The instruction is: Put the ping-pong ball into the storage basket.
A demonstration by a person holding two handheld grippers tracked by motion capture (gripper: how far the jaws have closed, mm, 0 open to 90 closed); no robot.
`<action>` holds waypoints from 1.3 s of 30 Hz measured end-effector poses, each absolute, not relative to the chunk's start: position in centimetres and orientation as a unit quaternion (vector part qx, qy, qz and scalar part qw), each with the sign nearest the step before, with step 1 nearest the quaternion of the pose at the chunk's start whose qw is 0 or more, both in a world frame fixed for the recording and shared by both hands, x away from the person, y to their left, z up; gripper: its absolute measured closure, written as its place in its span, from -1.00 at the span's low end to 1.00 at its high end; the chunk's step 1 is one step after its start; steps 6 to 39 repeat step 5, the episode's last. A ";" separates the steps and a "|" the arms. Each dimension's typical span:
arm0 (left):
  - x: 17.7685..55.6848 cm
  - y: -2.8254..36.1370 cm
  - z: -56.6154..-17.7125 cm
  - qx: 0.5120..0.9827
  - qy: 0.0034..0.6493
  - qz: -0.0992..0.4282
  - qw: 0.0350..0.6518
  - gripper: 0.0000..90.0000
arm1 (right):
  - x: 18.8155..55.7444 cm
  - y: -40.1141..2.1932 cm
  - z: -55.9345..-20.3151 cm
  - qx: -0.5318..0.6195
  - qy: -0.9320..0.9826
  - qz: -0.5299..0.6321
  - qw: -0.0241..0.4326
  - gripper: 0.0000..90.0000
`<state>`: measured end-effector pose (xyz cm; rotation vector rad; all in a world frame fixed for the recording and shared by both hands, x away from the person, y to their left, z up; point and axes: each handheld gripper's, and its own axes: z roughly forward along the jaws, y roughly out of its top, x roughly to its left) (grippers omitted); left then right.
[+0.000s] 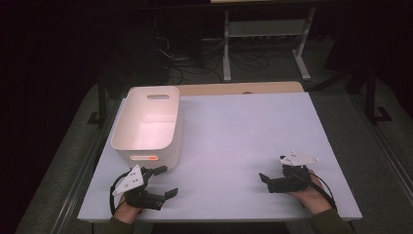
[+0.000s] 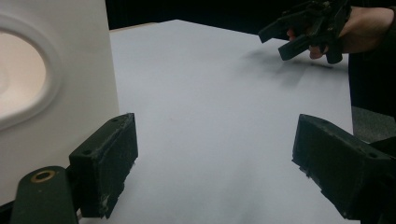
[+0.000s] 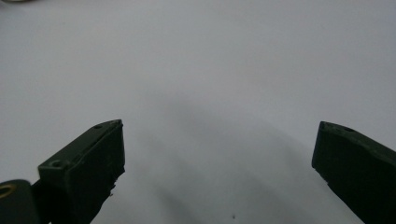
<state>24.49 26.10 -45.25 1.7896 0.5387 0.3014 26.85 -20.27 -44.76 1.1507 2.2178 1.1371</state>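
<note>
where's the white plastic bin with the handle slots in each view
High view: the white plastic bin stands at left of centre, just beyond the left gripper.
Left gripper view: its wall fills the left edge.
Right gripper view: not in it.
Shared landmark: the pale tabletop.

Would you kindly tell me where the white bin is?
In the high view, the white bin sits at the table's far left, just beyond the left gripper.
</note>
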 end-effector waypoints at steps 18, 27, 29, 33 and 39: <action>24.5 26.1 -45.3 0.768 0.230 0.128 0.583 -0.69 | 26.9 -20.4 -44.8 0.411 0.793 0.405 0.197 -0.95; 24.5 26.1 -45.3 0.768 0.230 0.128 0.583 -0.69 | 26.9 -20.4 -44.8 0.411 0.793 0.405 0.197 -0.95; 24.5 26.1 -45.3 0.768 0.230 0.128 0.583 -0.69 | 26.9 -20.4 -44.8 0.411 0.793 0.405 0.197 -0.95; 24.5 26.1 -45.3 0.768 0.230 0.128 0.583 -0.69 | 26.9 -20.4 -44.8 0.411 0.793 0.405 0.197 -0.95; 24.5 26.1 -45.3 0.768 0.230 0.128 0.583 -0.69 | 26.9 -20.4 -44.8 0.411 0.793 0.405 0.197 -0.95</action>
